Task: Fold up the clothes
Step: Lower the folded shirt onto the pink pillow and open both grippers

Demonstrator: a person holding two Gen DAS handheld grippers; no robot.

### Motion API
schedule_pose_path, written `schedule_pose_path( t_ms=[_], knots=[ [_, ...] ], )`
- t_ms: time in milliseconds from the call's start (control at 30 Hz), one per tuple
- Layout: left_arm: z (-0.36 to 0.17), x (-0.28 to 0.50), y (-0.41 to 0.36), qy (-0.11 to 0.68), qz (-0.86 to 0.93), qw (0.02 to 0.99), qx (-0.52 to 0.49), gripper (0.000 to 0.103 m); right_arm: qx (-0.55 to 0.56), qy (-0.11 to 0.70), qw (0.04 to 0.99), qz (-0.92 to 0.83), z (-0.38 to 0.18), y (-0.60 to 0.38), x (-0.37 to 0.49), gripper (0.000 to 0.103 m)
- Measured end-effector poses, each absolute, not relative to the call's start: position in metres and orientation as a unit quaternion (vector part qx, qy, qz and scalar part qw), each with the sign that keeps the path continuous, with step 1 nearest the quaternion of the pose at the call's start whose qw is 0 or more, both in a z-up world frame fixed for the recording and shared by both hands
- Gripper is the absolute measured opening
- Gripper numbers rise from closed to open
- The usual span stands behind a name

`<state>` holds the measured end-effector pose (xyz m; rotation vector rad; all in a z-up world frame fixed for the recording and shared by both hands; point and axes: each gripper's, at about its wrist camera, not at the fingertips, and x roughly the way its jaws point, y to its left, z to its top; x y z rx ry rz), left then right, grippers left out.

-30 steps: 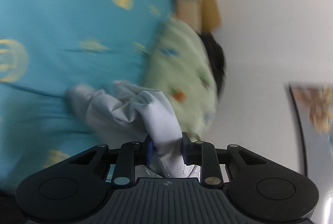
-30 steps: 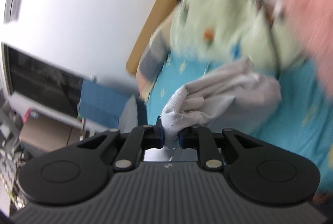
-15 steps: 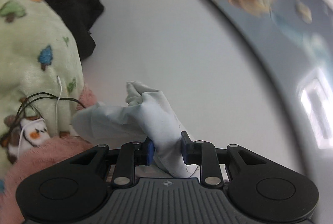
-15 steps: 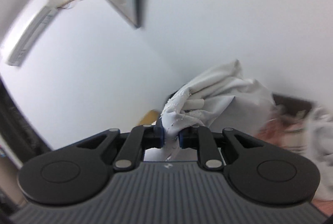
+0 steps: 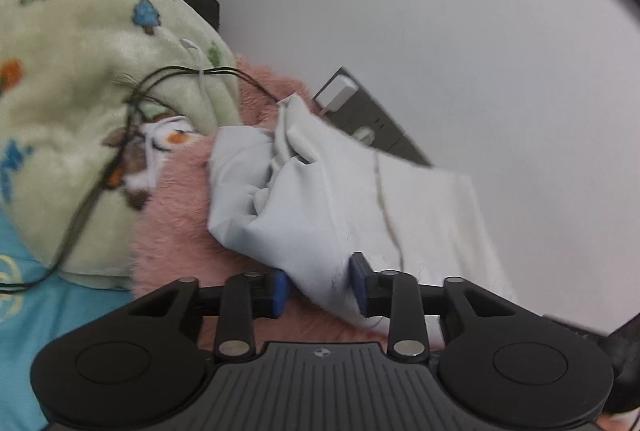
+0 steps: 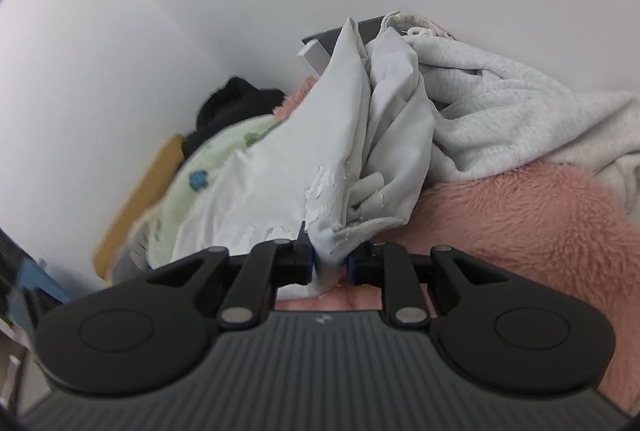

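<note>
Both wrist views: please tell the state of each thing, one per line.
White cloth: crumpled, held at two spots.
Left claw: shut on cloth.
Right claw: shut on cloth.
Pink blanket: lying under the cloth.
Green blanket: bunched, cables across it.
Grey sweater: crumpled.

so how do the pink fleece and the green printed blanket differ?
Colour: the pink fleece is plain salmon pink; the green printed blanket is pale green with small trees and animal figures.
Pile: the pink one looks shaggier, the green one smoother.
Load: the white garment held by the left gripper and right gripper lies over the pink fleece; black cables cross the green blanket.
Both are soft, bunched and unfolded.
</note>
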<state>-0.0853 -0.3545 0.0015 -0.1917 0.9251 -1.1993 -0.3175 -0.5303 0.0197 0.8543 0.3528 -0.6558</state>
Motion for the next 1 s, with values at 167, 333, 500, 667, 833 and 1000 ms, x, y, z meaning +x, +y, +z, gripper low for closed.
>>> schedule_pose_path(
  t_ms=[167,333,500,667,833,1000],
  knots=[
    [0.041,-0.095,-0.332,0.39,-0.541,0.744,-0.047,0.074,0.376,0.215,0.843,-0.318,0.047,-0.515,-0.329,0.034],
    [0.094,-0.122,-0.299,0.319,-0.548,0.774,-0.009,0.094,0.318,0.195,0.871,-0.32,0.086,-0.484,-0.345,0.088],
    [0.142,-0.169,-0.258,0.231,-0.549,0.803,0.023,0.103,0.241,0.156,0.901,-0.327,0.129,-0.439,-0.354,0.088],
    [0.161,-0.206,-0.217,0.184,-0.534,0.825,0.027,0.103,0.182,0.119,0.918,-0.332,0.153,-0.39,-0.368,0.088],
    [0.165,-0.23,-0.182,0.167,-0.514,0.842,0.008,0.103,0.136,0.096,0.928,-0.334,0.16,-0.347,-0.38,0.088],
    [0.153,-0.244,-0.16,0.146,-0.495,0.857,0.008,0.103,0.108,0.077,0.932,-0.338,0.15,-0.316,-0.384,0.088]
  ],
)
